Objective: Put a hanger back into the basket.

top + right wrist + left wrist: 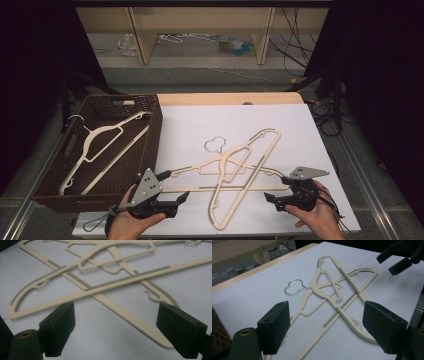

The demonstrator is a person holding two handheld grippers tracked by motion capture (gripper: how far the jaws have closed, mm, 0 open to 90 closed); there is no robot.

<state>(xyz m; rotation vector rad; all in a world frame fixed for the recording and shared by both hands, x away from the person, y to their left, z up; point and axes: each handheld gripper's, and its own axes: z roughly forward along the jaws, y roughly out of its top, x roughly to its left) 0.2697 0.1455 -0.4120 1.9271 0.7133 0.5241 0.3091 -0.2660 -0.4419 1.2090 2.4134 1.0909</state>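
Note:
Two cream plastic hangers [223, 161] lie crossed on the white table top [190, 125], with a wire hook [214, 145] toward the far side. My left gripper [175, 187] sits near the front left, by the end of the level hanger. It is open with nothing between its jaws. In the left gripper view [329, 325] the hangers [329, 296] lie just ahead. My right gripper [277, 190] is at the front right, open and empty. In the right gripper view [120, 327] a hanger bar [125, 278] crosses ahead of the jaws.
A dark wicker basket [152, 130] stands at the left of the table with one cream hanger [112, 128] in it. Beyond the table stands a wooden shelf [140, 35] with clutter on the floor. Cables [325, 120] run along the right.

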